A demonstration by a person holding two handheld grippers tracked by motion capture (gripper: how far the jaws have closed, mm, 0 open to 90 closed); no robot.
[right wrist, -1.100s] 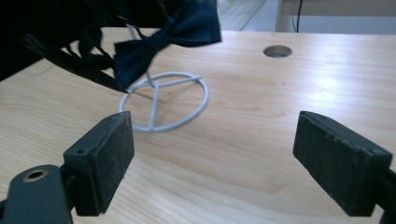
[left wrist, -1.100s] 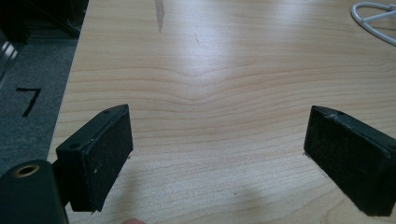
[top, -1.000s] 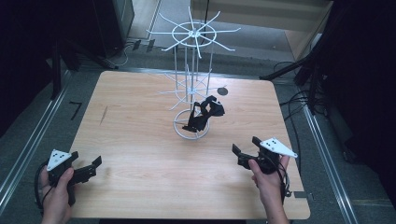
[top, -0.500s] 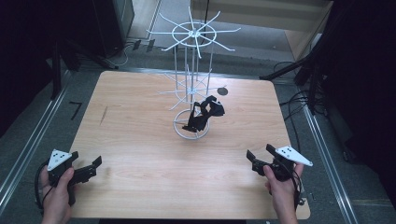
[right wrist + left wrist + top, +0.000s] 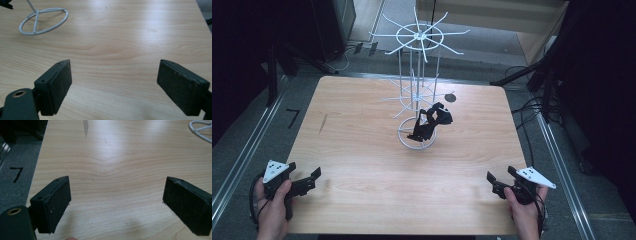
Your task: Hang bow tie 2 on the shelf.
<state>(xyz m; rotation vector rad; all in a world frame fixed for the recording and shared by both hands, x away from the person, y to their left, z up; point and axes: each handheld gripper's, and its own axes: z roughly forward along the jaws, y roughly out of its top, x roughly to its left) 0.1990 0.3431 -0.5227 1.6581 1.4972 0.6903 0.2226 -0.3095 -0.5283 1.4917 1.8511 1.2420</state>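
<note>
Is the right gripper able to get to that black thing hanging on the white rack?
Probably yes. The right gripper is open and bare table lies between it and the black thing on the white rack, though the rack's wires crowd it.

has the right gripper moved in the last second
Yes. In the high view the right gripper has pulled back from the white wire rack toward the table's near right corner.

A black, seemingly crumpled item (image 5: 431, 121) hangs on the white rack (image 5: 417, 95).
</note>
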